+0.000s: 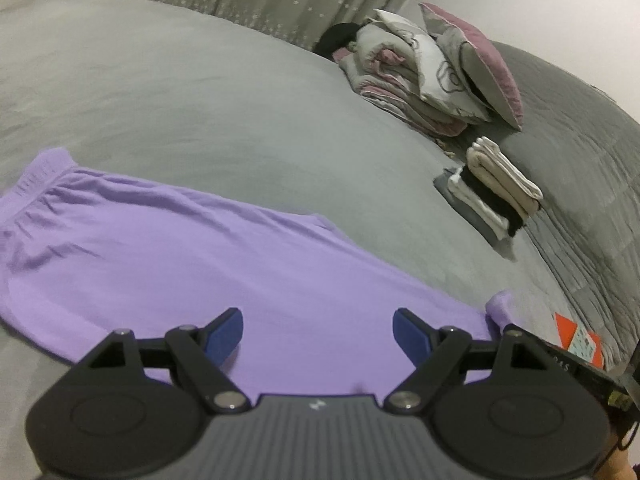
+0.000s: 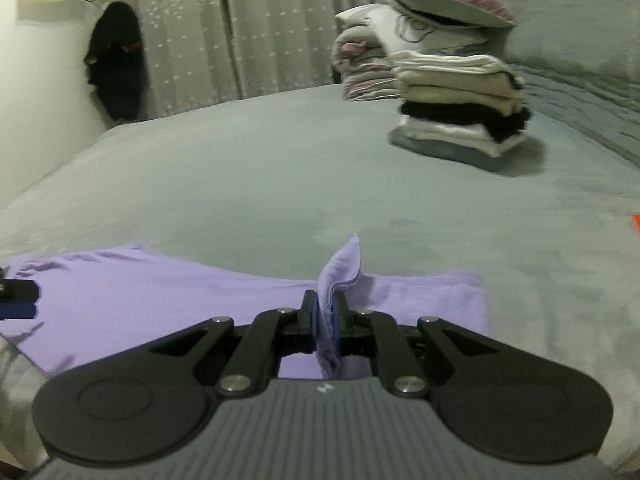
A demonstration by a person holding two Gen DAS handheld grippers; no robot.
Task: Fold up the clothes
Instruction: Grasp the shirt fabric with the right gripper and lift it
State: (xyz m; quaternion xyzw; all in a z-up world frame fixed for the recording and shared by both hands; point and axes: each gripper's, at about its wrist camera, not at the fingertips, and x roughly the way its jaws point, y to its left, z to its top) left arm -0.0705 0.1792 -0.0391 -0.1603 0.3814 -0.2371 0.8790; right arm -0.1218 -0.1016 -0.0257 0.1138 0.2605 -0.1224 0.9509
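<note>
Clamped between the blue pads of the right gripper (image 2: 327, 320) is a raised fold of the purple garment (image 2: 168, 284), pinched at one end so that a small peak of cloth stands up above the fingertips. By contrast, the left gripper (image 1: 318, 334) is held with its blue pads (image 1: 226, 334) spread wide, above the garment, and nothing is gripped between them. The purple garment (image 1: 168, 248) is spread flat on the grey bed (image 1: 208, 104), with its gathered waistband lying at the end away from the pinched end. Beyond the garment, well apart from it, a stack of folded clothes (image 2: 460, 112) in white, black and cream is seen on the bed. Behind that stack, folded bedding and pillows (image 1: 440, 68) are piled. Patterned grey curtains (image 2: 240, 36) are hung beyond the bed.
</note>
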